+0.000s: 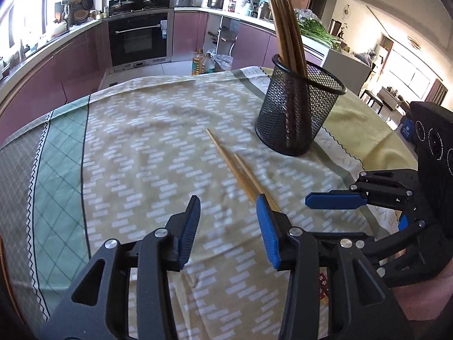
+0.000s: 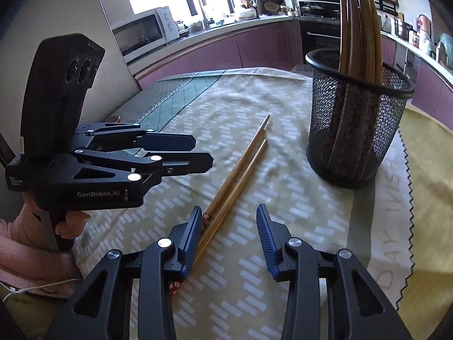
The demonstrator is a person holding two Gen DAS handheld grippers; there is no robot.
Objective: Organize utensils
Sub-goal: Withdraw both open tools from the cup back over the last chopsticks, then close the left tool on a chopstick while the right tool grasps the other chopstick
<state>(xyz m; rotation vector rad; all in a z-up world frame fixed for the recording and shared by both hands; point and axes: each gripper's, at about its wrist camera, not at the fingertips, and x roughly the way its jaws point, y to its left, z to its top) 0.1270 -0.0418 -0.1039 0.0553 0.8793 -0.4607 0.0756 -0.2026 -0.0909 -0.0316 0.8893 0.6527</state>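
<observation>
Two wooden chopsticks (image 1: 235,170) lie side by side on the patterned tablecloth (image 1: 141,155), with their red flowered ends towards me. My left gripper (image 1: 228,206) hovers open over the cloth; the chopsticks run under its right finger, and nothing is between its pads. My right gripper (image 2: 229,215) is open too, with the chopsticks (image 2: 240,170) passing beside its left finger. Each gripper shows in the other's view: the right gripper (image 1: 314,215) and the left gripper (image 2: 203,151). A black mesh cup (image 1: 294,113) (image 2: 356,130) stands upright beyond them, holding several chopsticks (image 2: 359,28).
The round table's far edge (image 1: 170,82) drops off towards purple kitchen cabinets and an oven (image 1: 138,39). A microwave (image 2: 144,31) sits on the counter at the left. A hand in a pink sleeve (image 2: 68,223) holds the left gripper's handle.
</observation>
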